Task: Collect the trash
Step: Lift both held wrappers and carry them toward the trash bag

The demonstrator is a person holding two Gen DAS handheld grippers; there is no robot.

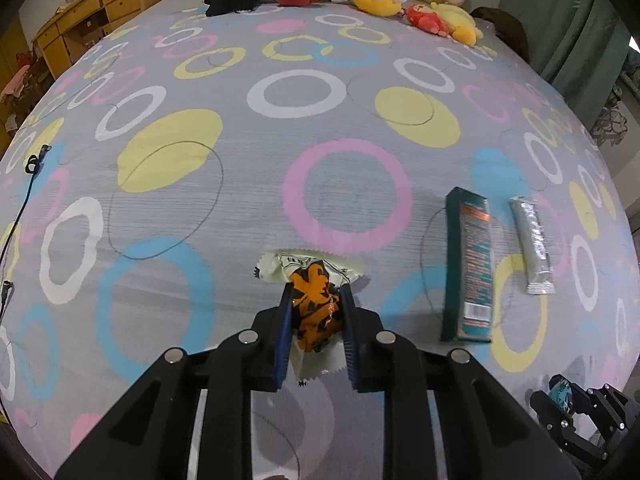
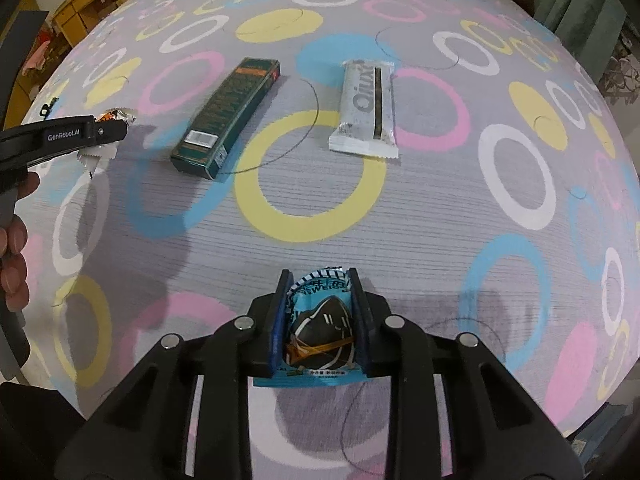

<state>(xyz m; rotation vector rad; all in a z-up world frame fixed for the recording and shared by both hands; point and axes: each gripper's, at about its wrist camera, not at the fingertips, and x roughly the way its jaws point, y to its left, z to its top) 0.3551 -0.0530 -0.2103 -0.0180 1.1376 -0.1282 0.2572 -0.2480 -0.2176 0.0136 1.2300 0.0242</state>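
Trash is already clamped in both tongs: an orange wrapper (image 1: 316, 304) in the left tongs (image 1: 316, 292), a blue wrapper (image 2: 320, 320) in the right tongs (image 2: 320, 280). Beyond them on the bed (image 2: 400, 220), nearer the right, a green box (image 2: 226, 118) and a white packet (image 2: 366, 110) lie lengthwise, pointing away.

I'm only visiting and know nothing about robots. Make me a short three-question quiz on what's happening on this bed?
1. True or false: the left gripper is shut on an orange-and-white wrapper.
2. What does the right gripper hold? A) green box B) blue wrapper C) plush toy
3. Which two pieces of trash lie loose on the bedspread?

Key: 1 true. 2 B, the blue wrapper. 3 the green box and the silver packet.
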